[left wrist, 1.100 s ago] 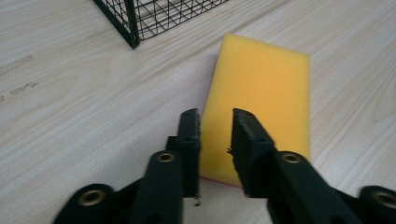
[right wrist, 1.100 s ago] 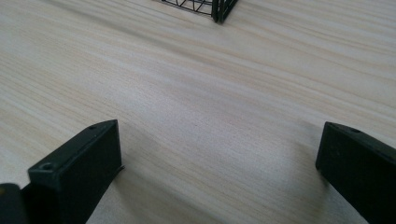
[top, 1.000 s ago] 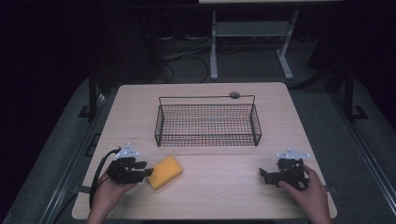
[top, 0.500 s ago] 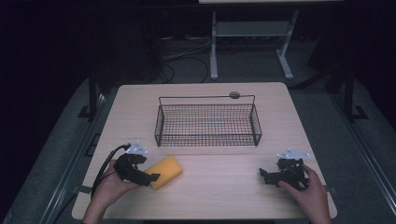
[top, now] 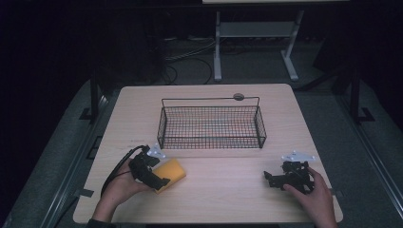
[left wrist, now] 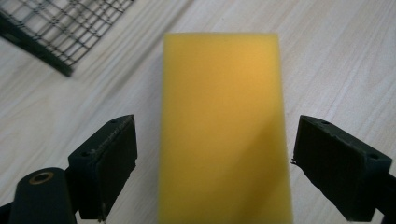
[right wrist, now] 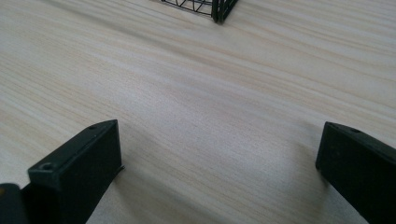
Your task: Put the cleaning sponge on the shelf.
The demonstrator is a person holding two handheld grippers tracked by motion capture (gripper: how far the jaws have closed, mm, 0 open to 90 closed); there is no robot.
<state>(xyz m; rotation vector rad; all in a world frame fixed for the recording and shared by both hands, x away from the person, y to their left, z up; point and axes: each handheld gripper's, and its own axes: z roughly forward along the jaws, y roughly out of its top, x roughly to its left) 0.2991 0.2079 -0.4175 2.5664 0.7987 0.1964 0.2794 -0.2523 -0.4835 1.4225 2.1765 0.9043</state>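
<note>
1. Sponge (left wrist: 223, 126), yellow, lies flat at lower left of the high view, between the wide, just-opened jaws of the left gripper (left wrist: 212, 154), pads clear.
2. Right gripper (top: 281, 177) rests wide, empty.
3. Risk: an off-centre squeeze may twist the soft sponge out short of the wire basket (top: 211, 124).

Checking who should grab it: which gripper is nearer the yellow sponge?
Left. The left gripper has its open fingers on either side of the sponge, not pressing it; the right gripper rests far across the table.
</note>
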